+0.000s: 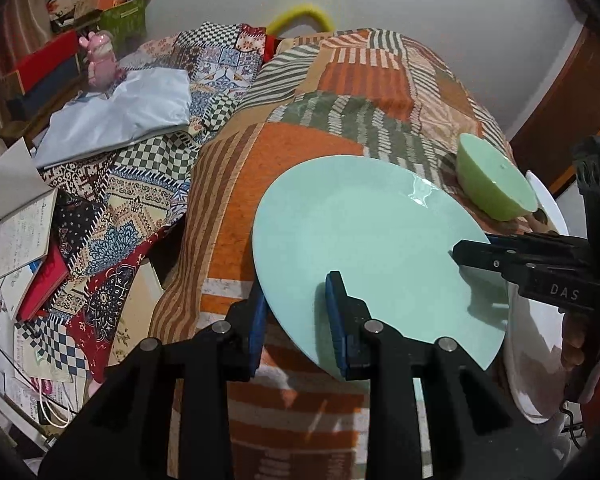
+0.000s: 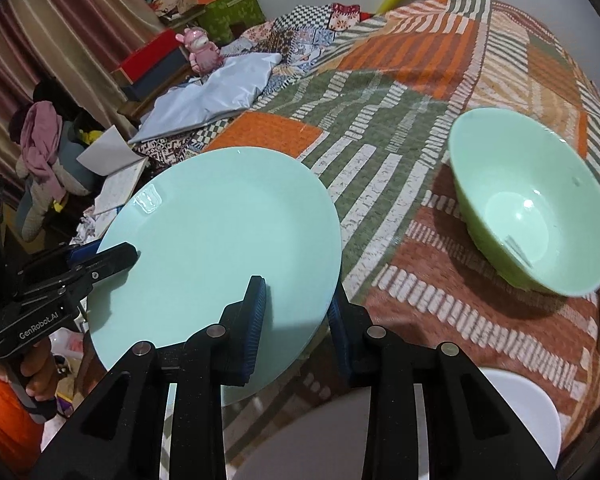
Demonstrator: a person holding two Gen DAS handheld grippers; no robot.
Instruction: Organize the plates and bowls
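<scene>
A pale mint plate is held tilted above the patchwork bed cover; it also shows in the right wrist view. My left gripper is shut on its near edge, one pad above and one below. My right gripper is shut on the opposite edge, and shows in the left wrist view reaching in from the right. A green bowl rests tilted on the cover to the right of the plate, also seen in the left wrist view. A white plate lies below my right gripper.
The patchwork cover spans the bed. A grey cloth, a pink figurine, open notebooks and boxes crowd the left side. A wooden door stands at the right.
</scene>
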